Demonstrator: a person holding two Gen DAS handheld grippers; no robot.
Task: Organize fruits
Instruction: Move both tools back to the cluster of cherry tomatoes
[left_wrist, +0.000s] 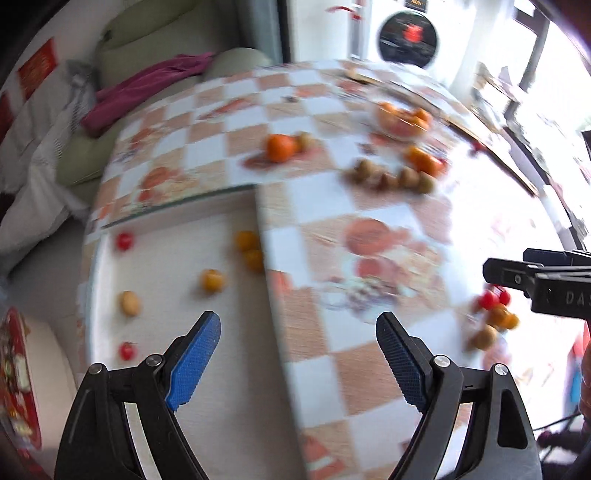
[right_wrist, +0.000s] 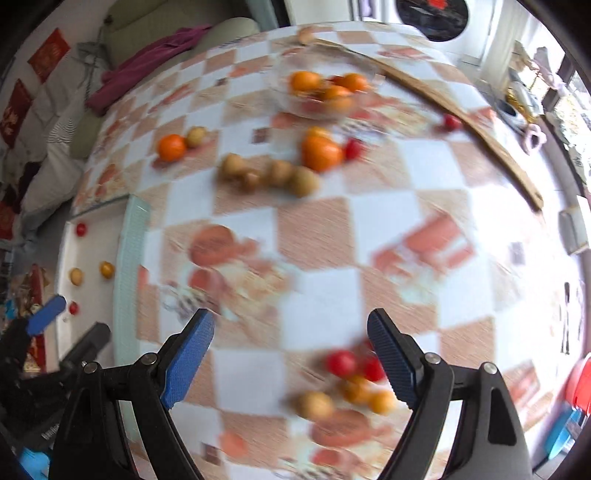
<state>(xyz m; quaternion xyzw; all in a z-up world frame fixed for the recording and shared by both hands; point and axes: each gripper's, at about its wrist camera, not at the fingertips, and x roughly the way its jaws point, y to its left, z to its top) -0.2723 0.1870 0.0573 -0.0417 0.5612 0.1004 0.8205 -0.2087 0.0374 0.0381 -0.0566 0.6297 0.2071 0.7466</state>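
Both views are motion-blurred. My left gripper (left_wrist: 298, 356) is open and empty above the edge where the checkered tablecloth (left_wrist: 369, 206) meets a lower white surface (left_wrist: 184, 295). Small fruits lie on that surface: a red tomato (left_wrist: 124, 240), yellow ones (left_wrist: 212, 280) and a tan one (left_wrist: 129, 303). My right gripper (right_wrist: 290, 356) is open and empty just above a cluster of red tomatoes (right_wrist: 341, 362) and yellow fruits (right_wrist: 314, 405). A glass bowl (right_wrist: 320, 92) holds oranges. An orange (right_wrist: 320, 151), a row of tan fruits (right_wrist: 273, 175) and another orange (right_wrist: 171, 147) lie mid-table.
A wooden strip (right_wrist: 480, 129) runs along the table's far right. A sofa with a magenta cloth (left_wrist: 147, 85) stands to the left. A washing machine (left_wrist: 408, 35) is at the back. The right gripper's body (left_wrist: 543, 284) shows at the left view's right edge.
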